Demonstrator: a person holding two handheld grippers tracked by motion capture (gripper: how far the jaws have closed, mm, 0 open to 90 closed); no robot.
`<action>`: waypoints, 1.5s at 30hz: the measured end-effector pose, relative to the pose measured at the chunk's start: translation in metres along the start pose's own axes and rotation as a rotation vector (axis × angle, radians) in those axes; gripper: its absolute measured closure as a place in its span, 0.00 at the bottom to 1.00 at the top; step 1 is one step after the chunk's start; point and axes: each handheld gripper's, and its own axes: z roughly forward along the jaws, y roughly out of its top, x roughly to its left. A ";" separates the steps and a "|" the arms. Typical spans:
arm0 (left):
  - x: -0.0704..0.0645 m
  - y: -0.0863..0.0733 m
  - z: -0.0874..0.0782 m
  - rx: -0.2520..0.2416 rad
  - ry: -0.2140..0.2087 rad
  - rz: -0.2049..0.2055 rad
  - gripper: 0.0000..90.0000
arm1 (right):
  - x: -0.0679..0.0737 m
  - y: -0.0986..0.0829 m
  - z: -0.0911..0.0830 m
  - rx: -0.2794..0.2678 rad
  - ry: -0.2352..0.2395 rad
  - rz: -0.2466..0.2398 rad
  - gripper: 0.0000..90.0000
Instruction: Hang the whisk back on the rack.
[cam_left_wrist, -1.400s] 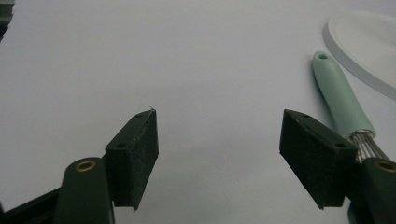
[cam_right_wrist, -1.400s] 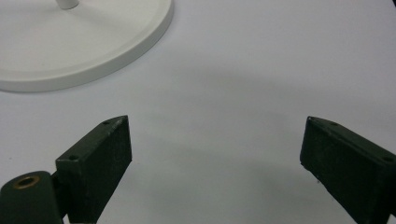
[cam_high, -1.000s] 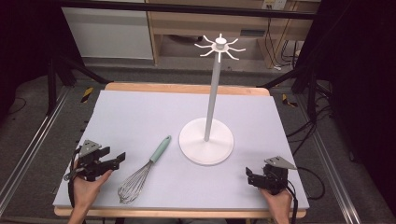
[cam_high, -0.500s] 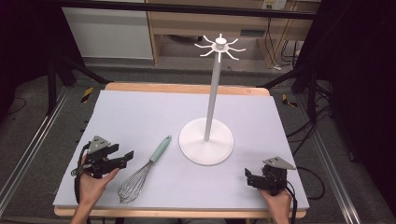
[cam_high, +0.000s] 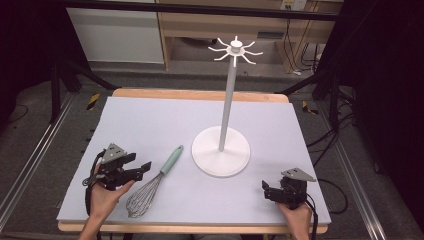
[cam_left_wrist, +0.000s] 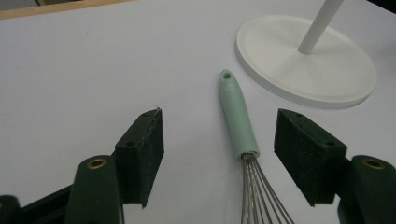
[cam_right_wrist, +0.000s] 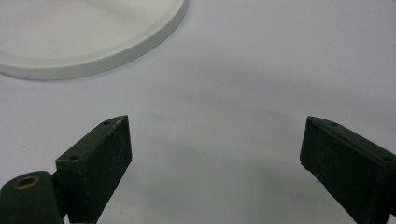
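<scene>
The whisk (cam_high: 155, 185) is found lying flat on the table (cam_high: 150, 120), its long axis running from the wire head at 7 o'clock to the mint handle (cam_left_wrist: 238, 116) at 1 o'clock. The left hand-held gripper (cam_high: 137, 167) — jaws spread wide, empty — is nearer, the handle seen between its jaws. The right hand-held gripper (cam_high: 267, 190) is held open, well apart.

Whisk (cam_high: 152, 186) lies on the table (cam_high: 150, 120) at about 7 o'clock from the stand (cam_high: 221, 150), handle pointing to 1 o'clock. Left gripper (cam_high: 142, 167) just beside it at 9, right gripper (cam_high: 265, 189) at the stand's 5.
</scene>
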 end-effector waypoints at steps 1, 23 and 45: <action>-0.002 0.002 0.001 0.006 -0.006 0.009 0.36 | 0.000 0.000 0.000 0.000 0.000 -0.001 0.11; -0.018 0.040 0.026 0.077 -0.040 0.084 0.37 | 0.001 -0.002 -0.002 0.001 -0.013 -0.017 0.11; -0.026 0.045 0.059 0.228 -0.048 0.120 0.42 | 0.000 -0.001 0.000 0.005 -0.006 -0.020 0.11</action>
